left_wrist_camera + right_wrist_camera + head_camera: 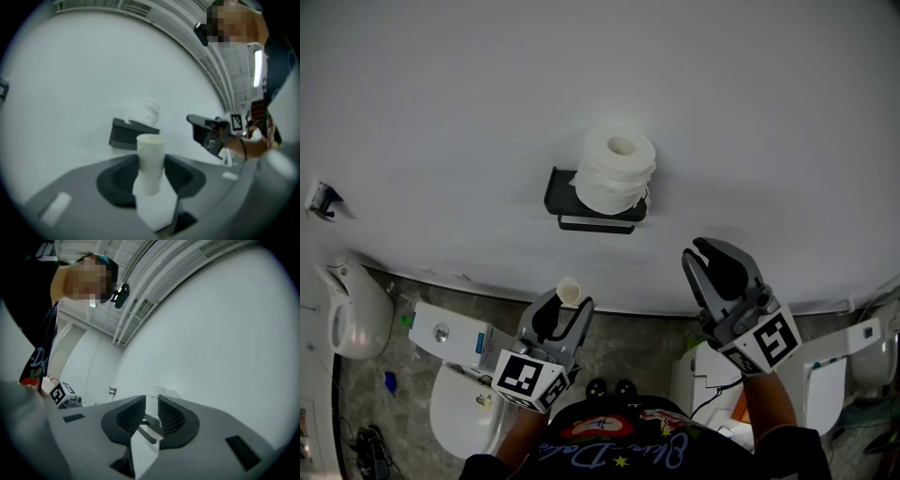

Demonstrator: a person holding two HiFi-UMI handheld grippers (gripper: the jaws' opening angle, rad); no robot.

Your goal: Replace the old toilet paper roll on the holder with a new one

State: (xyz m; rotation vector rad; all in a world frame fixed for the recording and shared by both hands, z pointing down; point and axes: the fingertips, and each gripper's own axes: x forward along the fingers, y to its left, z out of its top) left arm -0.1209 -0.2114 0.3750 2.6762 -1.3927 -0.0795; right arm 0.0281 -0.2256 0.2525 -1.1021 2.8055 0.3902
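I am in a bathroom. A white toilet [455, 412] with its cistern [450, 336] stands on the mottled stone floor [628, 352] below me. A black paper holder [565, 192] carrying a toilet roll [617, 169] hangs on the plain white wall [750, 112].

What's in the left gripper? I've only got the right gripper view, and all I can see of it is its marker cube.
Observer: An empty cardboard tube, standing upright and clamped between the left gripper's jaws.
Operator: Is there a new roll at the holder?
Observer: Yes. A full white roll stands on end on top of the black holder on the wall. The bar below it looks bare.
Operator: Where's my gripper relative to that?
Observer: In the head view the right gripper is below and to the right of the holder. It isn't touching the roll.
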